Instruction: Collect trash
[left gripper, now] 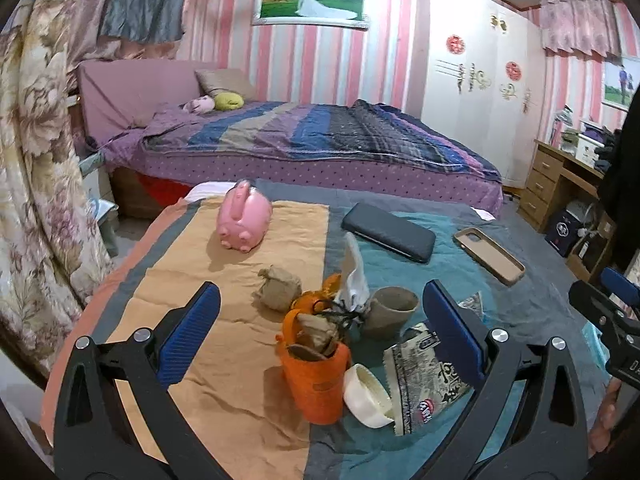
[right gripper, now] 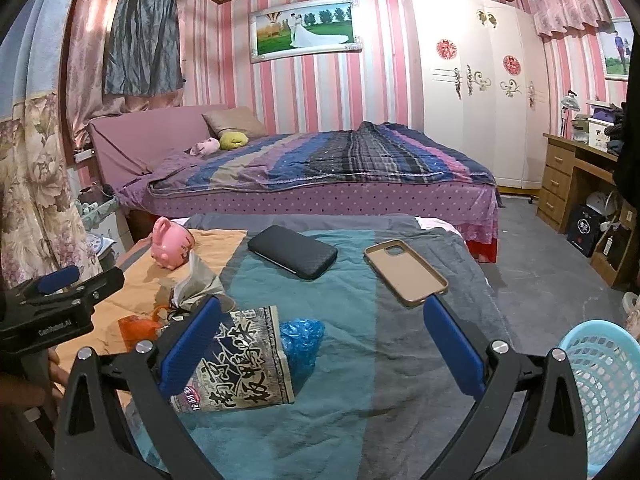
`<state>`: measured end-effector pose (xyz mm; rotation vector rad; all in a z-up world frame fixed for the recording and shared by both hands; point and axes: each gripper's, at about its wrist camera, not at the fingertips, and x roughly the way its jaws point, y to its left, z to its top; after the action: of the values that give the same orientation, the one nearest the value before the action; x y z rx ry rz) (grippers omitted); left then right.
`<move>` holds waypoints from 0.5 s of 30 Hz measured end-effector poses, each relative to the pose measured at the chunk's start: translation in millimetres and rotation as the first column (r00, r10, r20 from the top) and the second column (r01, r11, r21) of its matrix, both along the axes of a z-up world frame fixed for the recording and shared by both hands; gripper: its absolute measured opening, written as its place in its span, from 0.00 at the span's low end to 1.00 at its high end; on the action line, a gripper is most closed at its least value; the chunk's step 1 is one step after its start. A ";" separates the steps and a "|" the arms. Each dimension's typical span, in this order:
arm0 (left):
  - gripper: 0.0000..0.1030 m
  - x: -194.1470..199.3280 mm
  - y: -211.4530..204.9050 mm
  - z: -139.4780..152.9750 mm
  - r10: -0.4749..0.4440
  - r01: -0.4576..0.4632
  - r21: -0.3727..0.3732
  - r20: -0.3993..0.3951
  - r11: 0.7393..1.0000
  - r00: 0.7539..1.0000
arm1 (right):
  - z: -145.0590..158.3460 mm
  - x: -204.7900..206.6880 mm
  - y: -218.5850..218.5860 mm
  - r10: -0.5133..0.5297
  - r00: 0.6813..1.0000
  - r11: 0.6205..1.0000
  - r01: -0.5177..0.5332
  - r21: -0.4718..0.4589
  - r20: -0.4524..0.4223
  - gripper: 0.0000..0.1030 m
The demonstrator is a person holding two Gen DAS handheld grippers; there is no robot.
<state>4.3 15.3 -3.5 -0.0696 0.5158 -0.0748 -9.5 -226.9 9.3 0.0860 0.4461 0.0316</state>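
In the left wrist view my left gripper [left gripper: 320,332] stands open above an orange cup [left gripper: 316,376] stuffed with brown paper scraps. Around the cup lie a crumpled brown paper ball [left gripper: 280,288], a brown paper cup [left gripper: 390,312], a white ring-shaped lid [left gripper: 368,396] and a printed snack wrapper [left gripper: 424,376]. My right gripper [right gripper: 322,344] is open with nothing in it. Its left finger hovers over the snack wrapper [right gripper: 240,360], beside a crumpled blue plastic bag [right gripper: 302,340]. A light blue mesh basket [right gripper: 604,392] sits at the lower right.
On the patchwork cloth further back are a pink piggy bank [left gripper: 244,220], a black wallet-like case [right gripper: 292,252] and a tan phone case [right gripper: 406,272]. A bed [right gripper: 320,172] stands behind the table, a wooden desk [right gripper: 568,184] at the right, and floral curtains [left gripper: 36,160] at the left.
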 end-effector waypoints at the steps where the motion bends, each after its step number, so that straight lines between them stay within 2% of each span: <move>1: 0.95 0.5 1.0 -1.3 0.008 -0.008 0.002 -0.006 1.000 1.000 | -1.2 1.6 1.1 0.006 1.000 1.000 -0.006 0.003 -0.005 0.96; 7: 0.95 4.6 4.3 -7.9 0.052 -0.051 0.033 -0.033 0.998 0.998 | -7.8 6.6 7.5 0.040 0.999 0.999 -0.040 -0.003 -0.030 0.96; 15: 0.95 3.0 14.1 -6.6 0.085 -0.084 0.043 -0.020 0.996 0.996 | -14.6 8.3 20.9 0.067 0.997 0.997 -0.068 -0.028 -0.038 0.96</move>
<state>7.4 29.4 -10.0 -0.0512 0.5355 0.0199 -1.3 -206.0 -5.4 0.0429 0.4864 0.0901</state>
